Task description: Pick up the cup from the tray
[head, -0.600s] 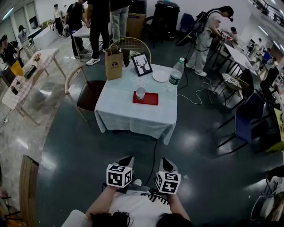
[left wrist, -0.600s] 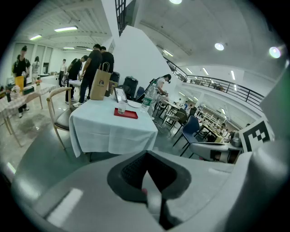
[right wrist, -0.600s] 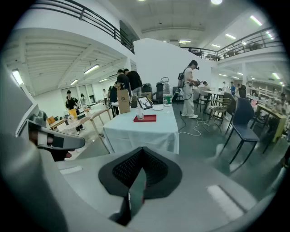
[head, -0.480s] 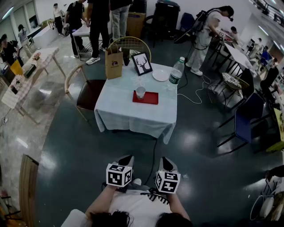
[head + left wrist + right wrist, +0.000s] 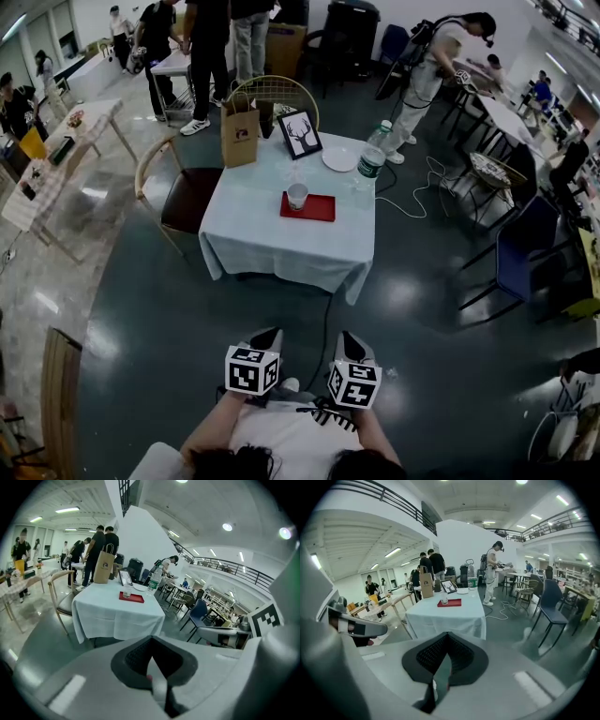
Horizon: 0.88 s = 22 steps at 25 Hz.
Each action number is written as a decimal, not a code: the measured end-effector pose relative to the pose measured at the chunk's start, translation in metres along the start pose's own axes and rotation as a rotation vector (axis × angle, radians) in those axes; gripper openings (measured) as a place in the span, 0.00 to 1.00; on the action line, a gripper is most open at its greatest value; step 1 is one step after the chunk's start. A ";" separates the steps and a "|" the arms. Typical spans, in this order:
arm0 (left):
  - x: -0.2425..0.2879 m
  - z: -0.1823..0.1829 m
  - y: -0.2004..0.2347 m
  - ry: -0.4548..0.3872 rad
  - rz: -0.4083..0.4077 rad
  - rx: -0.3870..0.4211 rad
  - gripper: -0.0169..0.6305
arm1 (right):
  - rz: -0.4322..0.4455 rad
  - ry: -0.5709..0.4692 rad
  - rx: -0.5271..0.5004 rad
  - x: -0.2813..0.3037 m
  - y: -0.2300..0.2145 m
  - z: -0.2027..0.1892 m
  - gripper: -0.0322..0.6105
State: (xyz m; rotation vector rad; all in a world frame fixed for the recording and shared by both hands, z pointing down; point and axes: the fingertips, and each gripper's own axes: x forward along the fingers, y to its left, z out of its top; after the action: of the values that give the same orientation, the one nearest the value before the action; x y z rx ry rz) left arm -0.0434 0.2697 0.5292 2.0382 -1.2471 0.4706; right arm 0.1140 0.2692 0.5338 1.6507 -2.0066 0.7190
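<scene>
- Nearly nothing close to me has changed since the earlier frames. Both grippers sit at the same spot low in the head view. Further off, the person with a backpack (image 5: 424, 75) beyond the table has taken a step.
- My left gripper (image 5: 268, 337) points forward and down over the dark floor (image 5: 169, 337). Its jaws are closed together with nothing between them.
- My right gripper (image 5: 351, 345) is held just beside the left one at the same tilt. Its jaws are also pressed together and empty.
- The cup (image 5: 297, 196) stands upright on the left end of the red tray (image 5: 318, 209), well apart from both grippers.
- The tray lies flat near the middle of a table (image 5: 281, 248) covered by a pale cloth that hangs down over the near edge.
- Behind the tray I see a brown paper bag (image 5: 240, 136) at the far left corner and a framed deer picture (image 5: 300, 137) beside it. A white plate (image 5: 338, 160) and a plastic bottle (image 5: 372, 154) are towards the far right.
- A chair (image 5: 184, 197) with a dark seat is at the table's left side.
- Both gripper views look straight towards the table, with the tray and cup small in the distance.
</scene>
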 end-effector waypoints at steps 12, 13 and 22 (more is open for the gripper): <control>0.016 0.016 0.037 0.049 0.041 -0.005 0.03 | -0.015 -0.039 0.133 0.024 0.001 0.019 0.12; 0.019 0.021 0.042 0.050 0.042 -0.004 0.03 | 0.002 -0.038 0.143 0.028 0.004 0.023 0.15; 0.043 0.065 0.088 0.069 0.022 0.031 0.03 | 0.044 -0.026 0.132 0.074 0.037 0.055 0.22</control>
State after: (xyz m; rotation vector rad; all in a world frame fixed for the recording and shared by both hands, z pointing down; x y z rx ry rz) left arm -0.1038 0.1696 0.5434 2.0185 -1.2290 0.5682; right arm 0.0632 0.1842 0.5344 1.7027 -2.0586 0.8664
